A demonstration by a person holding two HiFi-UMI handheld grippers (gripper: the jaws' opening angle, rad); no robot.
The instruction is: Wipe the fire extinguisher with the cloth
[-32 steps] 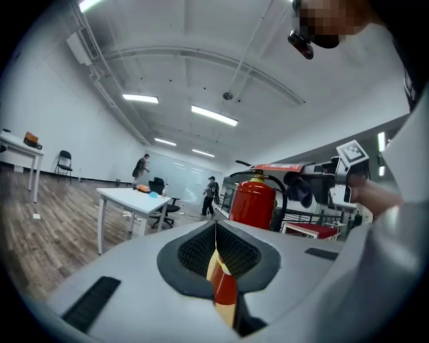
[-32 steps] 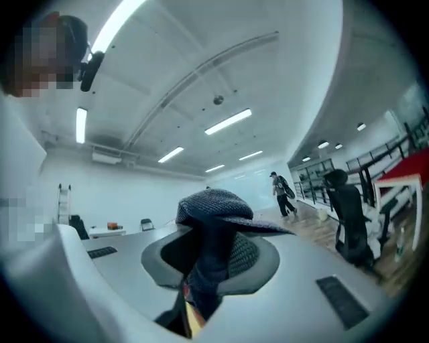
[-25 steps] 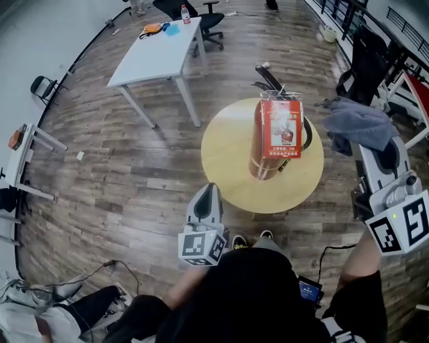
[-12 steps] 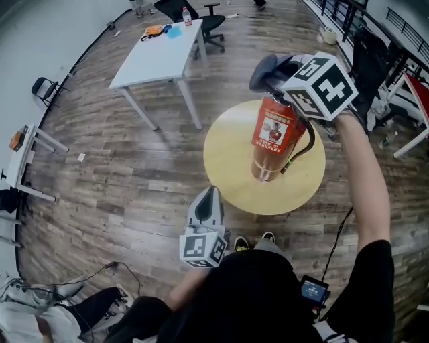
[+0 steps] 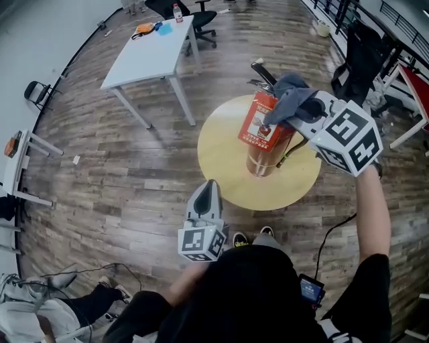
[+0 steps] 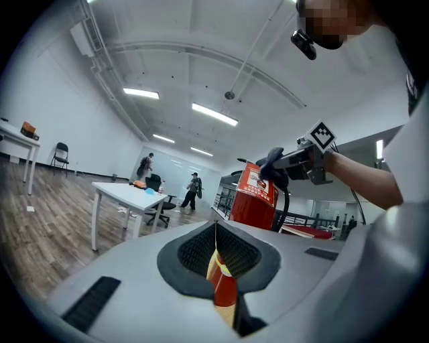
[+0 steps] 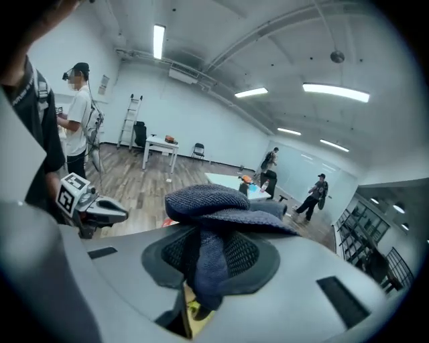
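A red fire extinguisher (image 5: 263, 137) with a black handle stands upright on a round yellow table (image 5: 231, 181). My right gripper (image 5: 299, 108) is shut on a grey-blue cloth (image 5: 288, 92), which lies against the extinguisher's upper right side by the valve. In the right gripper view the cloth (image 7: 213, 218) bunches over the shut jaws and hides the extinguisher. My left gripper (image 5: 209, 187) hangs shut and empty at the table's near edge, pointing toward the extinguisher (image 6: 256, 195). The left gripper view also catches the right gripper (image 6: 295, 161) at the extinguisher's top.
A white table (image 5: 144, 50) with small items and an office chair (image 5: 198, 15) stand at the back left. Dark chairs and frames (image 5: 362, 50) crowd the right. Cables (image 5: 80, 275) trail on the wood floor at lower left. Several people stand in the distance (image 7: 315, 194).
My right gripper swung the cloth from the far right over the extinguisher's top and now holds it against the upper right side. The left gripper has stayed put.
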